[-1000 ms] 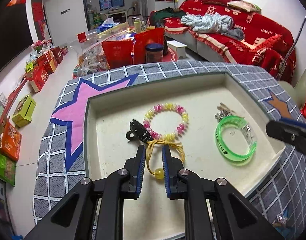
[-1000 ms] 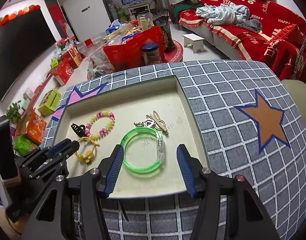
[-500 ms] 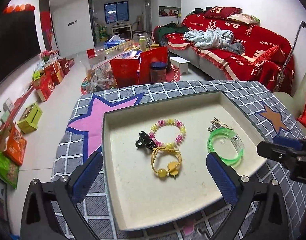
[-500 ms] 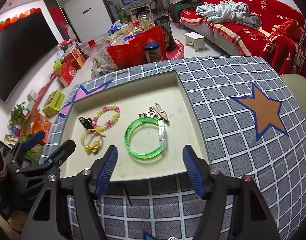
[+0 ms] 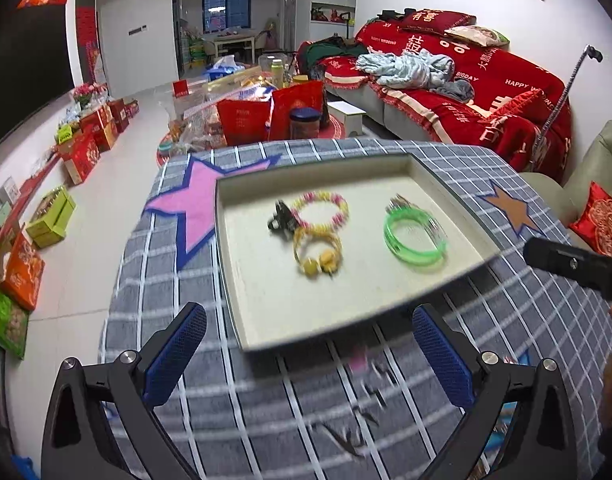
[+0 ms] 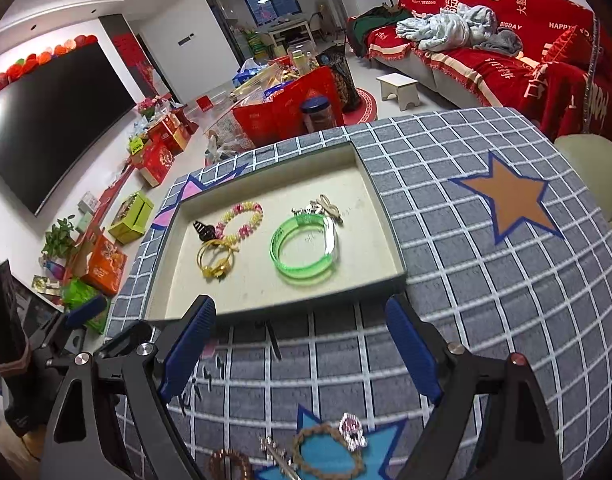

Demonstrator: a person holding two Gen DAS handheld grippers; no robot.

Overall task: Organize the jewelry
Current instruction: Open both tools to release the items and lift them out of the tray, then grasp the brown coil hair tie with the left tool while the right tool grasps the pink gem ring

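Right wrist view: tray (image 6: 390, 240) holds green bangle (image 6: 303, 250), beaded bracelet (image 6: 241, 220), yellow band (image 6: 215, 258). Bracelets (image 6: 326, 454) remain on surface (image 6: 486, 280). Left claw (image 5: 310, 356) open, empty; right claw (image 6: 301, 350) opening, empty.

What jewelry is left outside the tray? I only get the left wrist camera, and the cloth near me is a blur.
Observer: The right wrist view shows a braided brown bracelet lying on a blue star printed on the cloth.
Operator: Anything beside it?
Observer: A small pink-stoned piece sits at the bracelet's upper right rim.
Operator: Any more?
Observer: A brown bead bracelet lies further left, cut off by the picture's bottom edge.
Operator: Is the other gripper holding something?
Observer: No. The right gripper has its jaws opening, with nothing between them.
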